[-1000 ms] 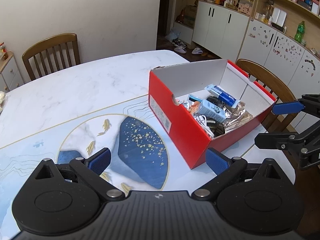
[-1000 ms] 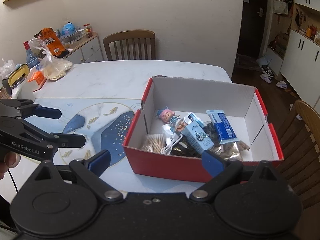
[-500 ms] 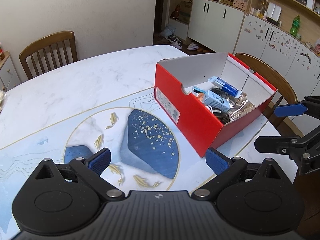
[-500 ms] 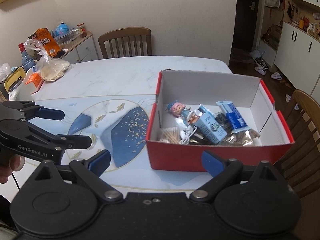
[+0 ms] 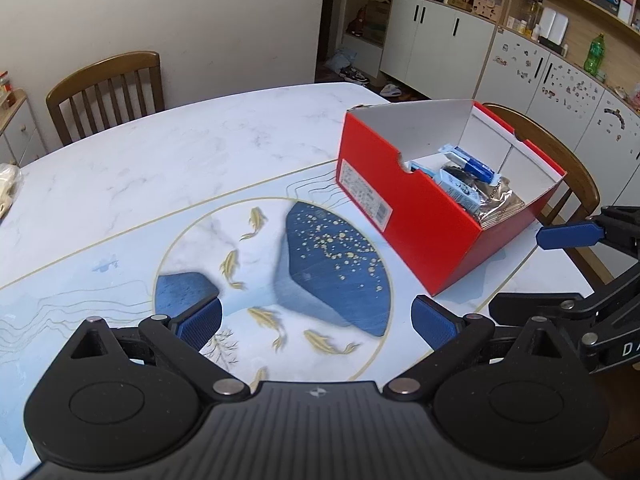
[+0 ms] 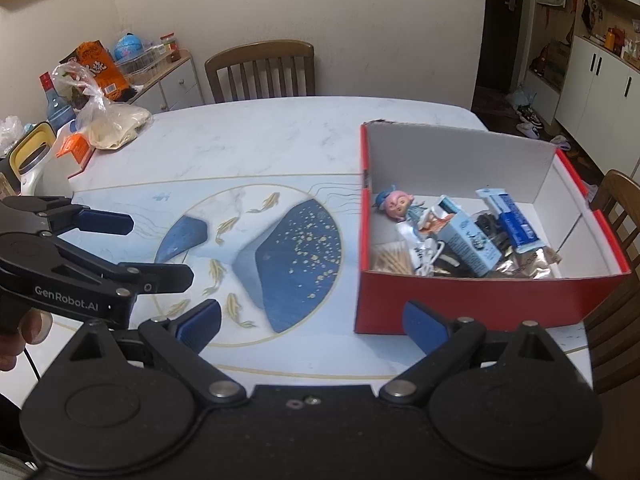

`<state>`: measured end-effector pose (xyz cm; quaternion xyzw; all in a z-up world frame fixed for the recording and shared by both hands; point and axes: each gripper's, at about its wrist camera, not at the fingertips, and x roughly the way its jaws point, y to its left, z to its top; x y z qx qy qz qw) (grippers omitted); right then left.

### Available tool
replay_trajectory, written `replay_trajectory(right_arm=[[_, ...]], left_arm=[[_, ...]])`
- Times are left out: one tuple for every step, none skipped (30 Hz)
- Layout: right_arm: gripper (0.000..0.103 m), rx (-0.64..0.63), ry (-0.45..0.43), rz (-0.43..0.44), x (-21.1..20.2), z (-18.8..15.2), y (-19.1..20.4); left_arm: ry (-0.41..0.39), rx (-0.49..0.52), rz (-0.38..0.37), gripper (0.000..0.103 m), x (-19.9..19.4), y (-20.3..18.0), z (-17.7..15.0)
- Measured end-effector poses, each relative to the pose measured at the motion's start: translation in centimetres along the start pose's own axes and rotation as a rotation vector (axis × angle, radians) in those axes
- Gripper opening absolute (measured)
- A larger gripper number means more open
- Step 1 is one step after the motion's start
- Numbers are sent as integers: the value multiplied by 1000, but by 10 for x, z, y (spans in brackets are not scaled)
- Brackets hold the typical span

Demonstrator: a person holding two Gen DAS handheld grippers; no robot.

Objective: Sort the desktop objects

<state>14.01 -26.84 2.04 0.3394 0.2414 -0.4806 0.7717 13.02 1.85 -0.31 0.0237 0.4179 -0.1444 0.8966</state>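
Both my left gripper and right gripper gape wide and empty above the marble table, the filled red cardboard box unobstructed.

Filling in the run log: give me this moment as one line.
left claw: open, empty | right claw: open, empty | red box: on table, holds doll, carton, wrappers | stage: items boxed

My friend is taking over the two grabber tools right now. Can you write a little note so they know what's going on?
Left tool: open, empty, above the table.
Right tool: open, empty, just in front of the red box.
In the box: doll, light blue carton, blue packet, toothpicks, foil bag.
Done: the objects seen are in the box.
Left: probably nothing; check the table's far-left clutter.
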Motion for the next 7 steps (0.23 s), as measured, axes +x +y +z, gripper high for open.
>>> replay_trajectory(right_arm=[[98,-2,2,0,1,0,2],[98,-3,3,0,3,0,4],[98,-4,5,0,4,1,7],[98,-6,5,1,6,1,9],[98,-7,5,1,7,2,10],[98,-8,6,1,9,2,12],[98,-11,8,2,10,3,14]], left_arm=[[0,-1,0,102,-1,2,-1],[-1,-3,3,102,-1,4,-2],[-1,-6,7,102,-1,7,-3],[0,-10,13,102,-1,10,-4],[3,-15,14,102,-1,14,-5],[5,-22,11,102,-1,17,-6],[7,-29,14,102,-1,20,-6]])
